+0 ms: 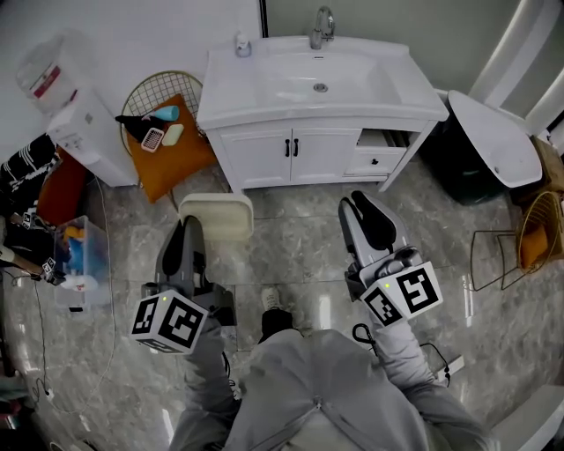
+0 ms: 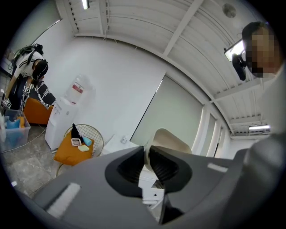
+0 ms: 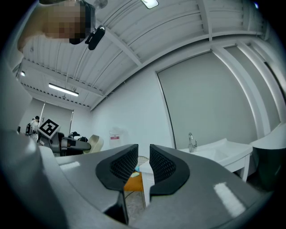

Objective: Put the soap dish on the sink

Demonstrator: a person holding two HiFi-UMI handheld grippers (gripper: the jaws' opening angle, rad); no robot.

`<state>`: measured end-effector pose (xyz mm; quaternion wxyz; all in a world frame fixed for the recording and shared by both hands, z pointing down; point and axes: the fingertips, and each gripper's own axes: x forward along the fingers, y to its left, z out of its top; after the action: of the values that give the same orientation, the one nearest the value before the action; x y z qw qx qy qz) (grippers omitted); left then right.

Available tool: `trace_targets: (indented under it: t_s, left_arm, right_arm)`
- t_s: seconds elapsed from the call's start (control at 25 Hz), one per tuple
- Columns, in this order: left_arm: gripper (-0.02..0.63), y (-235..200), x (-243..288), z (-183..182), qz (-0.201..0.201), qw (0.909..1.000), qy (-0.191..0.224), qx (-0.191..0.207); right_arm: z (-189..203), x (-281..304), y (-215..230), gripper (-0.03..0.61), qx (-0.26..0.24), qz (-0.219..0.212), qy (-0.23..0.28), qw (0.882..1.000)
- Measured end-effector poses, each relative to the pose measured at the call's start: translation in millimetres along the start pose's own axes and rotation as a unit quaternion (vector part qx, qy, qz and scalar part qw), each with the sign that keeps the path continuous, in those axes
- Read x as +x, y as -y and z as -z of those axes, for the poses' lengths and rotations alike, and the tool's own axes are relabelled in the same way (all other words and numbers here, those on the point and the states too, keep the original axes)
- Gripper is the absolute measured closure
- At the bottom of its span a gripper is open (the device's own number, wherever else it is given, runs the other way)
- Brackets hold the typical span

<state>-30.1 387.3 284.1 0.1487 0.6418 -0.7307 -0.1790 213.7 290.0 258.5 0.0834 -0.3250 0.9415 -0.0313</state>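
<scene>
Overhead view of a washroom with a marble floor. At far left, a clear plastic box (image 1: 81, 255) and a white water dispenser (image 1: 84, 132). Next to it, a wire basket (image 1: 141, 88) holds an orange cushion (image 1: 172, 158) with small toiletries on top.

The left gripper (image 1: 194, 224) is clamped on the near edge of the soap dish (image 1: 217, 217). The dish is cream, shallow and rectangular, with rounded corners and a raised rim. It hangs over the floor in front of the cabinet doors, apart from the sink (image 1: 247, 92) above it in the picture.

The sink is white, with a chrome tap (image 1: 322, 26) at the back and a drawer (image 1: 381, 150) open on its right. The right gripper (image 1: 363, 207) is empty, its jaws a narrow gap apart. At far right, a black bin (image 1: 458, 167) has a white lid (image 1: 493, 136).
</scene>
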Motion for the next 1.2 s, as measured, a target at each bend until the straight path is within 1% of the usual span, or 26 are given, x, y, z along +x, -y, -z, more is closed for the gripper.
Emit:
trace_targets:
  t_s: [0.16, 0.32, 0.52, 0.76, 0.92, 1.2]
  left_arm:
    - [0.518, -17.0, 33.3, -9.4, 0.007, 0.9999, -0.008, -0.004]
    - [0.518, -37.0, 71.2, -20.9, 0.024, 0.9996, -0.016, 0.000]
    - [0.518, -61.2, 114.7, -35.4, 0.036, 0.9989, -0.029, 0.006]
    - [0.518, -84.1, 160.4, -44.4, 0.054, 0.9979, -0.034, 0.012]
    - [0.518, -93.8, 183.1, -44.0, 0.058, 0.9974, -0.042, 0.010]
    - [0.518, -109.6, 228.7, -43.8, 0.049, 0.9977, -0.046, 0.005]
  right_arm:
    - [3.1, 33.3, 6.8, 0.517, -0.002, 0.012, 0.001, 1.000]
    - [3.7, 72.9, 9.6, 0.517, -0.004, 0.023, 0.005, 1.000]
    - [6.8, 120.9, 12.2, 0.517, -0.007, 0.038, 0.010, 0.999]
    - [12.8, 160.3, 27.1, 0.517, -0.008, 0.062, 0.012, 0.998]
    - [16.6, 180.5, 36.7, 0.517, -0.008, 0.069, 0.006, 0.998]
    - [25.8, 223.9, 59.3, 0.517, -0.007, 0.064, -0.004, 0.998]
